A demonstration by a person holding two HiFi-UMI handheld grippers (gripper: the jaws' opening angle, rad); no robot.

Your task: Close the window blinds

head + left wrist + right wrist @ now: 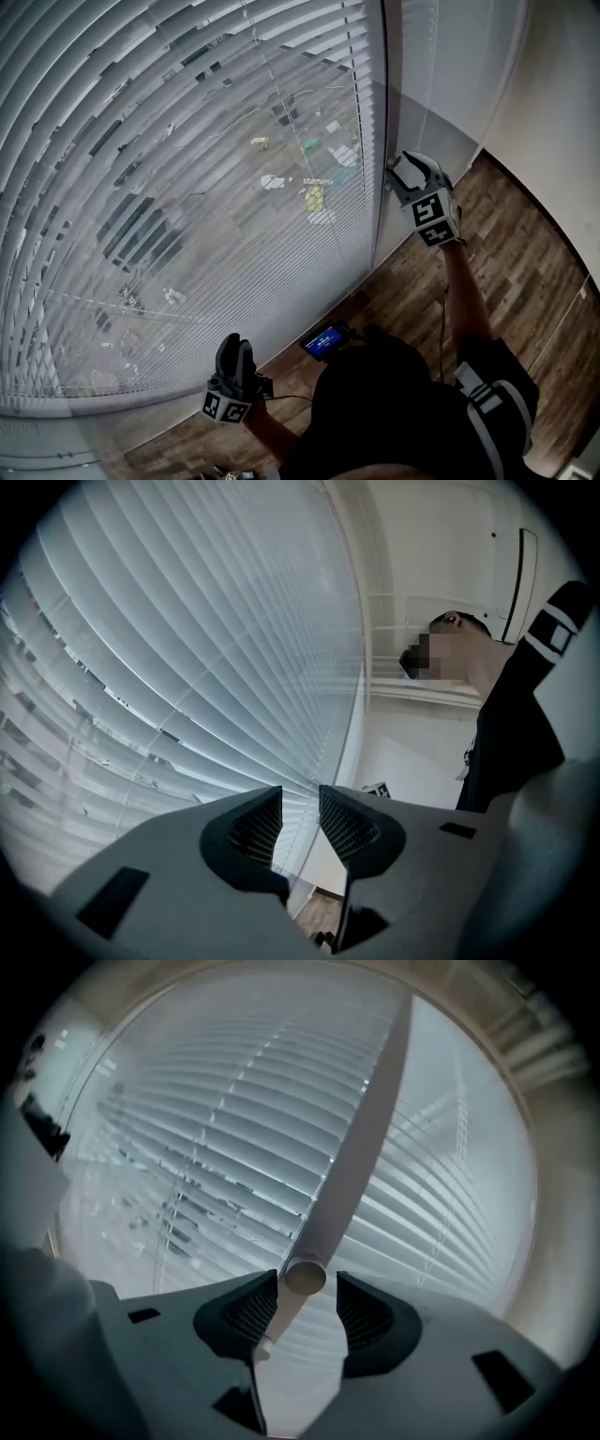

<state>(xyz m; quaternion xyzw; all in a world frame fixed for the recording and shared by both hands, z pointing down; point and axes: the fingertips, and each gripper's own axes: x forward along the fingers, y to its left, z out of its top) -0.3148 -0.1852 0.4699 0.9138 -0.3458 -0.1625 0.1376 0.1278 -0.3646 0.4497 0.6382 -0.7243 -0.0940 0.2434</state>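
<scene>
Window blinds (187, 187) cover the large pane ahead of me and fill most of the head view. Their horizontal slats are tilted so that gaps between them show the outdoor scene below. A second set of slats (450, 56) hangs over the narrower pane to the right.

My right gripper (401, 173) is raised at the right edge of the main blinds, with its marker cube (433, 217) facing the head camera. In the right gripper view, the pale round tilt wand (352, 1157) runs down in front of the slats. Its lower end sits between the two jaws of the right gripper (307, 1283). The jaws stand apart around that end and are not clamped on it. The wand lies close to the left-hand jaw, but I cannot tell whether it touches.

My left gripper (236, 345) is held low, near the bottom rail of the blinds and well apart from the right one. In its own view the left gripper (300, 803) has a narrow gap between its jaws and nothing in it, with only slats (187, 649) beyond.

A wood floor (525, 272) lies under me, and a small device with a lit blue screen (323, 342) rests near the wall.
</scene>
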